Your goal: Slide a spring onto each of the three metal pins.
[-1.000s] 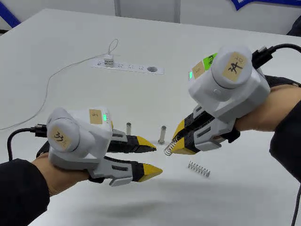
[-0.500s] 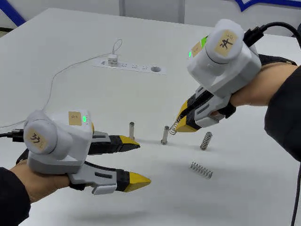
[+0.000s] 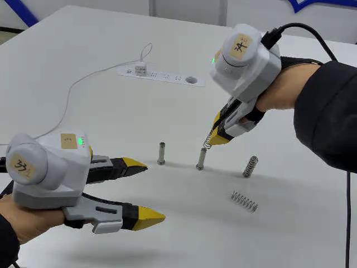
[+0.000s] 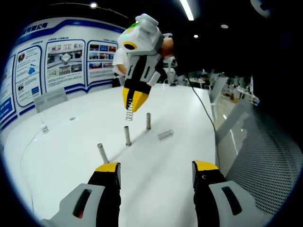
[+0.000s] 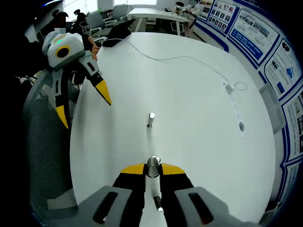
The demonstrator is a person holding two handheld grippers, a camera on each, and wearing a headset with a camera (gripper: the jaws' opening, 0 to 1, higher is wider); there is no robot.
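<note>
Three metal pins stand on the white table: a bare left pin [image 3: 161, 153], a bare middle pin [image 3: 201, 158], and a right pin wearing a spring [image 3: 250, 166]. My right gripper [image 3: 215, 138] is shut on a second spring [image 3: 208, 143], which hangs tilted just above the middle pin. In the right gripper view the held spring [image 5: 152, 166] sits between the jaws [image 5: 151, 170], with the middle pin [image 5: 157, 202] below it and the left pin [image 5: 150, 119] beyond. A third spring [image 3: 244, 201] lies loose on the table. My left gripper [image 3: 146, 190] is open and holds nothing, left of the pins.
A white power strip [image 3: 162, 77] with a plugged adapter and a thin cable [image 3: 72, 92] lies at the back of the table. The left gripper view has the right gripper [image 4: 135, 97] over the pins and the loose spring [image 4: 165, 135].
My right gripper has risen from near the table and carried its spring over the middle pin, uncovering the sprung right pin. My left gripper has drawn back from the pins. The head camera shifted.
</note>
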